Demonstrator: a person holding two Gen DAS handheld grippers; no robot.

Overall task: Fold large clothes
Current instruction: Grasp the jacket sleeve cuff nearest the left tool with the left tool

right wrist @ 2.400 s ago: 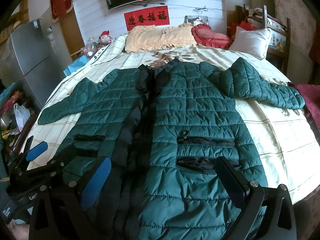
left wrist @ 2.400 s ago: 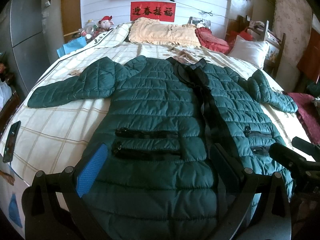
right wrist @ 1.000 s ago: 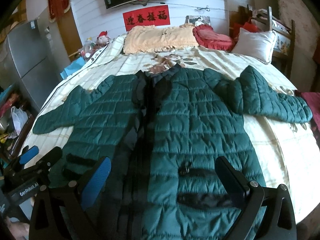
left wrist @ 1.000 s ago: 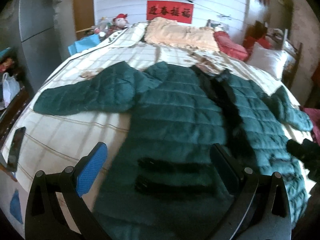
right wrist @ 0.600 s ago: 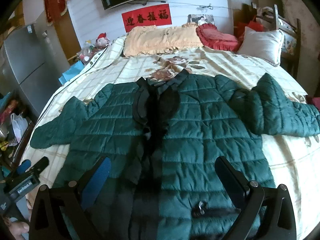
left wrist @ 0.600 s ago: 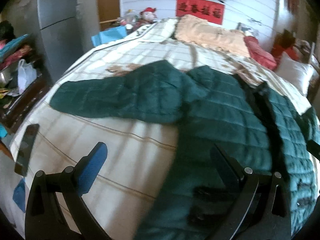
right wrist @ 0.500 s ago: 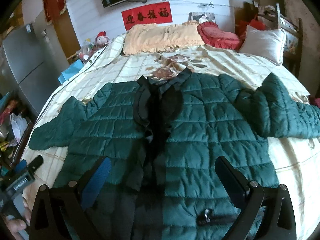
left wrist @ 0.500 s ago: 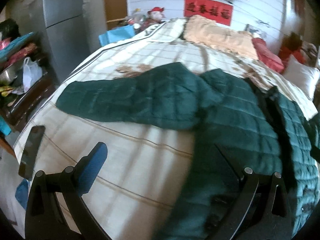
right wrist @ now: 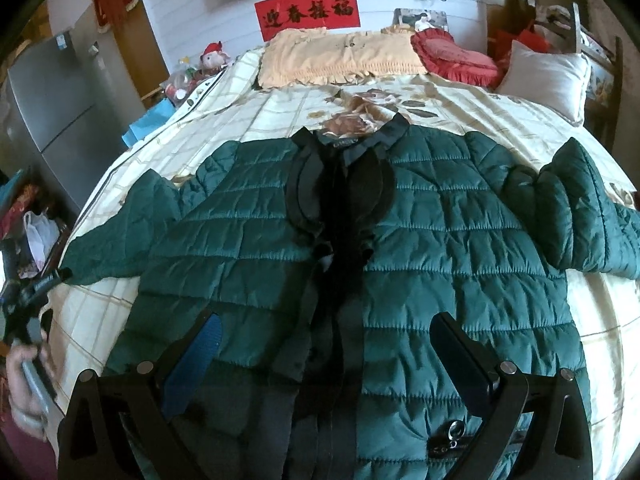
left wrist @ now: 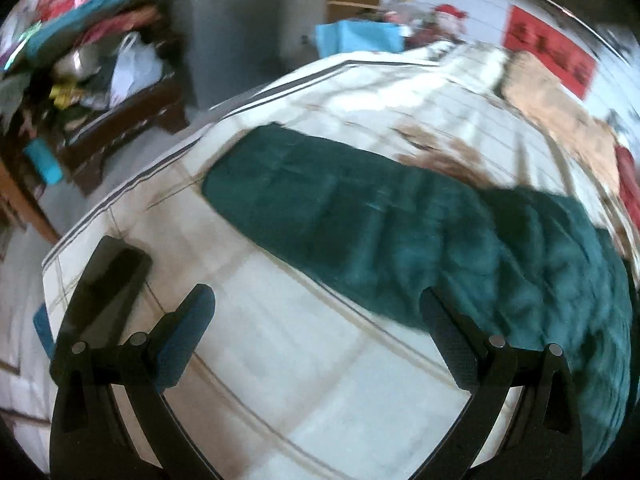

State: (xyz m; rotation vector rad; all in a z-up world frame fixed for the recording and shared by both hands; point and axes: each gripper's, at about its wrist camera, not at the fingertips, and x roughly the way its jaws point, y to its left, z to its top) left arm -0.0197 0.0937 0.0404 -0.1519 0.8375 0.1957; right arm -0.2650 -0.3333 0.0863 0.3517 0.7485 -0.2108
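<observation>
Reaching for the sleeves looks to us like the step in hand: the coat (right wrist: 400, 248) lies front-up and spread flat on the bed (right wrist: 280, 112), collar at the far end, hem toward us, both sleeves out to the sides, and we judge that no fold has been made yet. Our left claw (left wrist: 316, 320) is spread wide and pinches nothing; it hangs over bare bedspread near the left edge of the bed, with the left sleeve (left wrist: 340, 208) lying just beyond its fingertips, cuff pointing left. That view is blurred, so we cannot tell whether a fingertip touches the cloth. Our right claw (right wrist: 324, 340) is also spread and empty, poised above the coat's middle near the black front placket (right wrist: 340, 240), and the right sleeve (right wrist: 580, 216) lies bent at the far right, well apart from it. Next, we think, the left claw needs to go forward and down to the cuff, close on it, and carry the sleeve rightward across the chest; the right claw would do the same from its side. The padding is bulky and slick, so a deep bite at the cuff seems wise.
</observation>
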